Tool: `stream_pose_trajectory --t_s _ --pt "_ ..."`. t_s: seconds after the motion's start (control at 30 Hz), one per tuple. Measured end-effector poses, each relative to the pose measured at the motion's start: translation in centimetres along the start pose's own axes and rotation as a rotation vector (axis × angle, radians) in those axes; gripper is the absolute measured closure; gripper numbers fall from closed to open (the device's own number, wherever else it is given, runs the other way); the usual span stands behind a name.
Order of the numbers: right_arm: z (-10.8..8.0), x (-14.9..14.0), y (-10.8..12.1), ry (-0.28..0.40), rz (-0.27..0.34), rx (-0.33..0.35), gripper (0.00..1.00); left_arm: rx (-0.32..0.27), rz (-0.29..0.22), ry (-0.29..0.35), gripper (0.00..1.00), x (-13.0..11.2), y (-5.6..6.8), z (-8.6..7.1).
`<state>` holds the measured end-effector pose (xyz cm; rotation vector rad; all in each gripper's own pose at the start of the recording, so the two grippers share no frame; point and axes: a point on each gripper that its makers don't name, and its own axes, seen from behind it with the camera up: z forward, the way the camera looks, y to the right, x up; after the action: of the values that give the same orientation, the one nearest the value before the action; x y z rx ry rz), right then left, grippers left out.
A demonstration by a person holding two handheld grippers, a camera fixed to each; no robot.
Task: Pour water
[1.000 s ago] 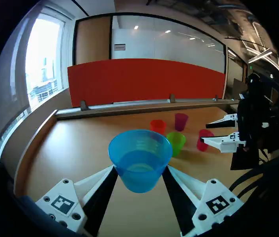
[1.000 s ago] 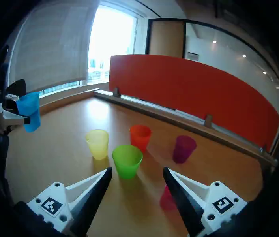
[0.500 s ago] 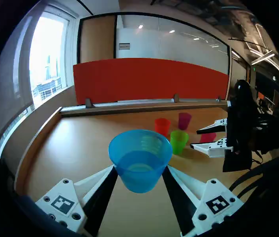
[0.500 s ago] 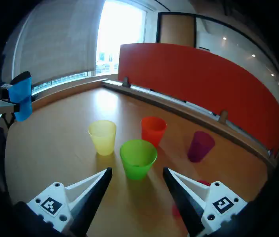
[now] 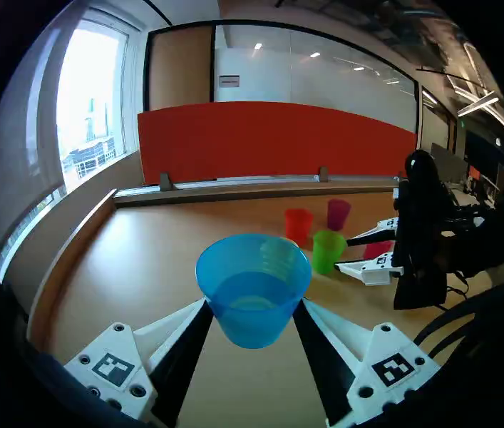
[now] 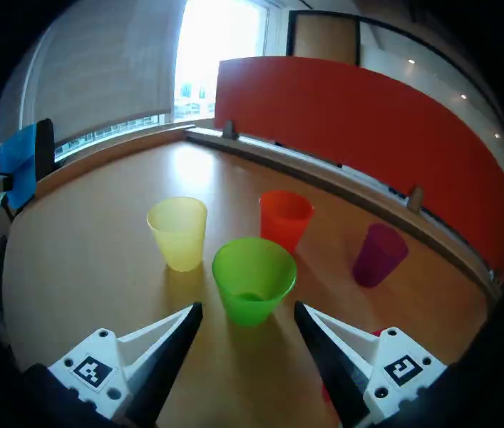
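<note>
The left tongs (image 5: 253, 305) are pinching the upright blue cup (image 5: 253, 282), seemingly part-filled with water, well left of the green cup (image 6: 254, 278). The right tongs (image 6: 247, 307) are gaping empty just before the green cup. The pour is probably pending; next, the blue cup needs carrying over the green cup and tipping.

Wooden table (image 6: 95, 242): light brown top, raised lip along window side. Cups cluster upright on it (all open side up). In right gripper view: yellow cup (image 6: 177, 232) at left; green cup (image 6: 254, 279) nearest, just beside yellow; orange cup (image 6: 285, 220) behind green; purple cup (image 6: 379, 255) apart at right. Pink cup (image 5: 378, 249) near green, mostly hidden. Red divider panel (image 6: 366, 128) stands along far edge.
</note>
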<state>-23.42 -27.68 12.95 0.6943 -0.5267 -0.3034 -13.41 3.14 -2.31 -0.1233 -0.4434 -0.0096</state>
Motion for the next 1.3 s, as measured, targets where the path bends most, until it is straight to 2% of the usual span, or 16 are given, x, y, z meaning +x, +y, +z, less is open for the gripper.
stream_pose_trajectory --t_s 0.57,1.07,1.3 --pt "3.5 0.7 0.5 -0.017 0.014 0.008 0.0 0.011 -0.022 -0.005 0.23 -0.3 -0.1 0.1" --pt "4.0 0.9 0.7 0.002 0.013 0.003 0.05 0.007 -0.023 -0.005 0.23 0.0 0.0 0.3" --pt "4.0 0.9 0.7 0.007 0.015 0.003 0.11 0.002 -0.02 -0.005 0.23 0.1 0.2 0.4"
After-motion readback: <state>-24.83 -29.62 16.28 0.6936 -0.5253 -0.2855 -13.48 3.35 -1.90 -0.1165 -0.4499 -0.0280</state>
